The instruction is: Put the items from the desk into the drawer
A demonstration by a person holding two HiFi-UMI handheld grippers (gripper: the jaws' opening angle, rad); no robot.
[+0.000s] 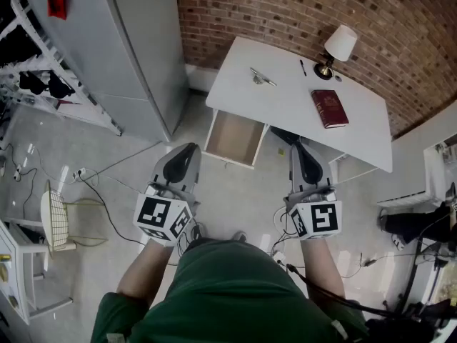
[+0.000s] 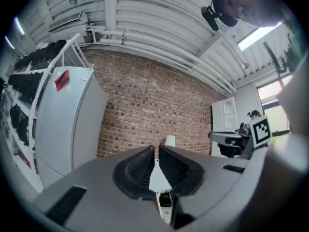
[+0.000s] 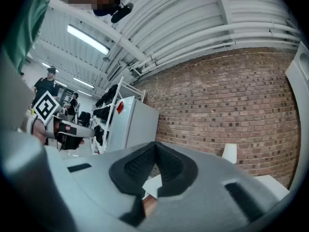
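Observation:
In the head view a white desk point(image 1: 285, 102) stands against the brick wall. On it lie a dark red book point(image 1: 329, 108), a black pen point(image 1: 303, 67) and a small silver metal object point(image 1: 261, 77), beside a lamp point(image 1: 337, 48). Under the desk's left end a wooden drawer point(image 1: 233, 137) is pulled out and holds nothing. Both grippers are held level, well short of the desk. My left gripper point(image 1: 187, 150) point(image 2: 157, 148) is shut with nothing between its jaws. My right gripper point(image 1: 300, 148) point(image 3: 155, 144) is likewise shut and empty.
A tall grey cabinet point(image 1: 121, 48) stands left of the desk, with a white rack point(image 1: 43, 77) beyond it. A wire chair point(image 1: 57, 220) and loose cables point(image 1: 100, 191) are on the floor at left. More cables and equipment lie at the right point(image 1: 414, 227).

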